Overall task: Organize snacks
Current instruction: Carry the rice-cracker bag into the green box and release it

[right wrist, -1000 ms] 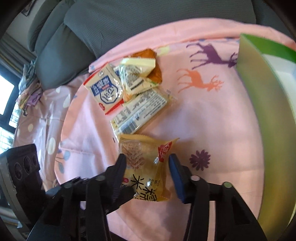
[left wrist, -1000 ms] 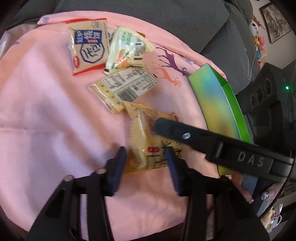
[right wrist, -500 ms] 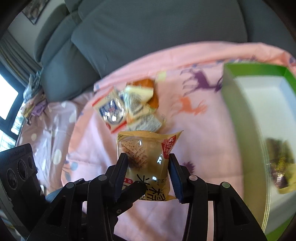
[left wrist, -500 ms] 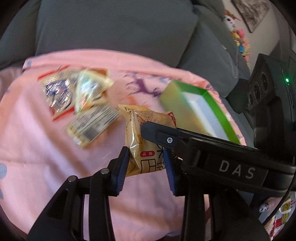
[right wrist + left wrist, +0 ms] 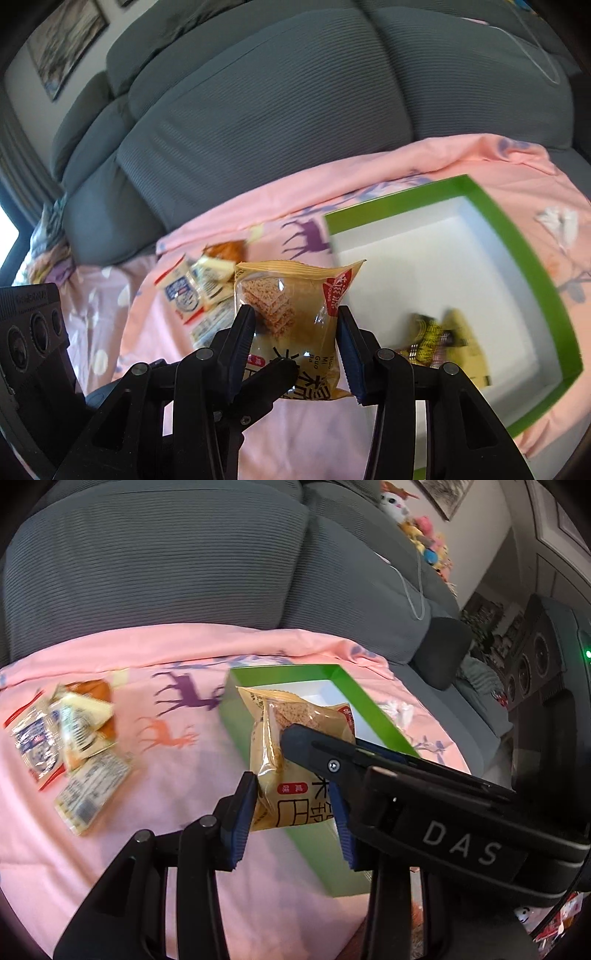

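Tan-yellow rice-cracker packet, clear window, red corner badge, black lettering. Green box with a white inside, yellow-and-black wrappers in it. Pink cloth printed with purple and orange deer. Grey ribbed sofa behind. Blue-and-white red-trimmed packet in the pile.

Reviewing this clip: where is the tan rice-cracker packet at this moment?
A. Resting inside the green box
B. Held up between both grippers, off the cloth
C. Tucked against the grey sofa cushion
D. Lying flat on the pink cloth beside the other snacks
B: the tan rice-cracker packet hangs between the jaws of the right gripper and the left gripper, above the pink cloth and near the green box, not in it.
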### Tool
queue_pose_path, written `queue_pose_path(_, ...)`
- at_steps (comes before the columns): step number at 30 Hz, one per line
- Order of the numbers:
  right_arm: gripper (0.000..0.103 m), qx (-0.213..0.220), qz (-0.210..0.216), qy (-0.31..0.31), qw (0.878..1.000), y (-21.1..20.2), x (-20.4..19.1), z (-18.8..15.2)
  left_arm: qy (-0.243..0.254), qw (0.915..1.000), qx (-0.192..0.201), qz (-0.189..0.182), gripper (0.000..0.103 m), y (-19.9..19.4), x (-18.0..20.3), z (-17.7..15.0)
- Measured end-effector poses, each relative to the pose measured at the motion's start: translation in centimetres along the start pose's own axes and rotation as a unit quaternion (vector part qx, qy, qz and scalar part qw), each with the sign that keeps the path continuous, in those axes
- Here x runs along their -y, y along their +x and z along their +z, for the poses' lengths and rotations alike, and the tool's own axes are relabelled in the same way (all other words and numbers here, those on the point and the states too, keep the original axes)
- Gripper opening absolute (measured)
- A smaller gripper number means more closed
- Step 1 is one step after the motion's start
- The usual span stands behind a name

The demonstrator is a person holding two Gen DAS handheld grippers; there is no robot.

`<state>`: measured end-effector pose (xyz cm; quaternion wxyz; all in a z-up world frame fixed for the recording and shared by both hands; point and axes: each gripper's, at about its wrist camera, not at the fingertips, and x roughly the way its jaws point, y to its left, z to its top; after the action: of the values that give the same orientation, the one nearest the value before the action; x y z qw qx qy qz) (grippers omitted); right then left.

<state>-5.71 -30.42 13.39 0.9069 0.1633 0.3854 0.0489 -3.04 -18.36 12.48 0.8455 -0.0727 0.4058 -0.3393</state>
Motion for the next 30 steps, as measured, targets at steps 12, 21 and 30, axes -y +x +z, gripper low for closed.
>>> queue_pose_path(12, 0.048, 0.013, -0.042, 0.074, 0.996, -1.2, 6.1, 0.6, 0.043, 0.9976, -0.043, -0.033, 0.040, 4.9, 4.0, 1.2)
queue_pose_path(21, 0.048, -0.001, -0.061, 0.124, 0.990, -0.6, 10.0, 0.6, 0.056, 0.9940, -0.083, -0.043, 0.040, 8.3, 5.7, 1.4)
queue_pose_path(30, 0.048, -0.020, -0.088, 0.160, 0.983, 0.3, 12.5, 0.4, 0.054, 0.9891, -0.123, -0.059, 0.040, 11.1, 6.3, 1.3)
